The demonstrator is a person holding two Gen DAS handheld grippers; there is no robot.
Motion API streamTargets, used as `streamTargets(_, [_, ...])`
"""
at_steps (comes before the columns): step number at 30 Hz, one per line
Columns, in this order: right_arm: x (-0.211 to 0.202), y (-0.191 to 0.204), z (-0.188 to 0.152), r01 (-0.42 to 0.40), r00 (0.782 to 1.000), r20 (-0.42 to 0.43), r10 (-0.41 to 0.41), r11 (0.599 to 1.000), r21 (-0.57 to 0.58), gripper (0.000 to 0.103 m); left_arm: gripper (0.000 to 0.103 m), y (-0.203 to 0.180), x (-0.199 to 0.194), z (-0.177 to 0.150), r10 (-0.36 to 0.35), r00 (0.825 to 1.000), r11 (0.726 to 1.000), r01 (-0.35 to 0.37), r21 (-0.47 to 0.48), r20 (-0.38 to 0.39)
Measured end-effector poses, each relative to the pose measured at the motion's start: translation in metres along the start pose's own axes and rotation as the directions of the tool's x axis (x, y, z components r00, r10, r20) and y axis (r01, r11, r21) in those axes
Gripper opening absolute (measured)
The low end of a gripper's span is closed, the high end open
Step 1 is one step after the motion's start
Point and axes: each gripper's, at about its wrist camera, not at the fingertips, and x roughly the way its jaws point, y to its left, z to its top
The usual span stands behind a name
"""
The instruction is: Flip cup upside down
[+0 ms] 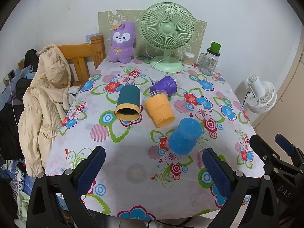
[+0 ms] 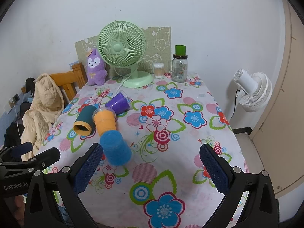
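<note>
Several cups lie on their sides on the floral tablecloth. A blue cup is nearest, then an orange cup, a teal cup with a yellow rim and a purple cup. My left gripper is open and empty above the near table edge, just short of the blue cup. My right gripper is open and empty; the blue cup lies by its left finger. The orange cup, teal cup and purple cup lie beyond. The right gripper also shows at the left wrist view's right edge.
A green desk fan, a purple plush toy, a cotton-swab tub and a glass jar with a green cap stand at the table's far edge. A wooden chair with a beige coat stands left. A white fan stands right.
</note>
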Motion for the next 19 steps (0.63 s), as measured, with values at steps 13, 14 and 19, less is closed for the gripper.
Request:
streamTargets(13, [-0.0004,-0.0024,0.0036,0.006,1.000,-0.003,-0.006,1.000,0.005,0.103,0.103,-0.0019,0.0002,0.0002,-0.003,1.000,1.000,0.003,0.003,-0.002])
streamTargets(14, [0.0002,-0.0030,0.0039,0.007,1.000,-0.003,-0.007,1.000,0.005,0.103,0.103,-0.0020,0.0003,0.0000,-0.002,1.000,1.000,0.002,0.004,-0.002])
streamTargets(19, [0.0003,-0.0038,0.0037,0.008,1.000,-0.003,-0.008,1.000,0.005,0.103,0.103,-0.0026,0.0006,-0.0004,-0.001,1.000,1.000,0.001,0.003,-0.002])
